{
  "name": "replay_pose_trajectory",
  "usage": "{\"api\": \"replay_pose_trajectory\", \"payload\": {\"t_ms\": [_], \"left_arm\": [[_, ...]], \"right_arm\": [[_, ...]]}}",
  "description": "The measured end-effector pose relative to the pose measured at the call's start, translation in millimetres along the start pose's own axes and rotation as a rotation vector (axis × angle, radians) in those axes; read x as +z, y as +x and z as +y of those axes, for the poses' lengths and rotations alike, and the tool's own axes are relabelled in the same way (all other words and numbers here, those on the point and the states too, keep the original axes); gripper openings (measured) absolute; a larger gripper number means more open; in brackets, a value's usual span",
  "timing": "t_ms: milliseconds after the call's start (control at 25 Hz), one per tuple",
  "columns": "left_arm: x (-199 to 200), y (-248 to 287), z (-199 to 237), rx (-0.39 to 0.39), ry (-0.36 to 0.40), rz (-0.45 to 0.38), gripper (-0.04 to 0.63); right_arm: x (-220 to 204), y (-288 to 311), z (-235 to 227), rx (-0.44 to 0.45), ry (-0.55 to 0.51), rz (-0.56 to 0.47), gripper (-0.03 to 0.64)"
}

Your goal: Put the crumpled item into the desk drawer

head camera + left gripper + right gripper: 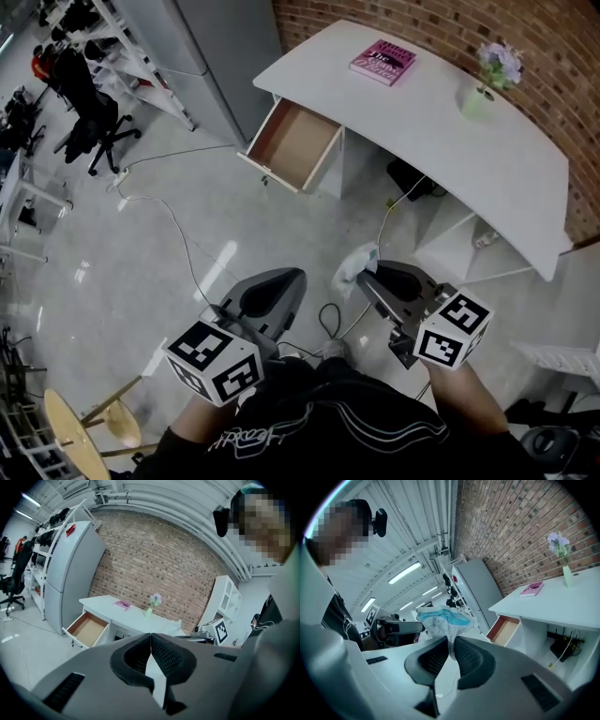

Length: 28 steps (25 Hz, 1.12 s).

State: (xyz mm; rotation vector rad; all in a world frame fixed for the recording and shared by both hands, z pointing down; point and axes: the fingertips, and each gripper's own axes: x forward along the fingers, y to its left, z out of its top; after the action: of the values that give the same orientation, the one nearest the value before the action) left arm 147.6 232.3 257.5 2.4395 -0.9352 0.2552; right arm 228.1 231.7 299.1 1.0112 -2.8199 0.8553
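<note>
One crumpled item (442,619) clamped in right gripper (451,639) | left gripper (150,635) closed, empty | one drawer (292,145) open

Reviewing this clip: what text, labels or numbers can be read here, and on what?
"The": seemingly the first word on the cover of the pink book on the desk; the other lines are too blurred.
White script on the person's black top: too distorted to read.
Red patch on the grey fridge: too small.
</note>
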Motion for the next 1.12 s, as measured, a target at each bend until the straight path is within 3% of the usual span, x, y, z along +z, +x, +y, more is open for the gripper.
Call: {"api": "replay_pose_trajectory", "payload": {"t_ms": [240,520,1120], "left_arm": [[7.0,11.6,11.5,0.006,-0.007,0.011,0.021],[39.9,25.9,57.9,-0.015,-0.024,-0.034,0.021],[127.5,115.3,259.3,-0.076,-0.074,0.024,0.021]], "right_arm": [[11.7,7.1,-16.0,-0.019,-0.016,-0.003,0.061],[51.1,39.8,-33.7,-0.057,-0.056,-0.028,0.061],[130.6,237.9,-145.4,-0.128,0.018,0.014,0.061]]}}
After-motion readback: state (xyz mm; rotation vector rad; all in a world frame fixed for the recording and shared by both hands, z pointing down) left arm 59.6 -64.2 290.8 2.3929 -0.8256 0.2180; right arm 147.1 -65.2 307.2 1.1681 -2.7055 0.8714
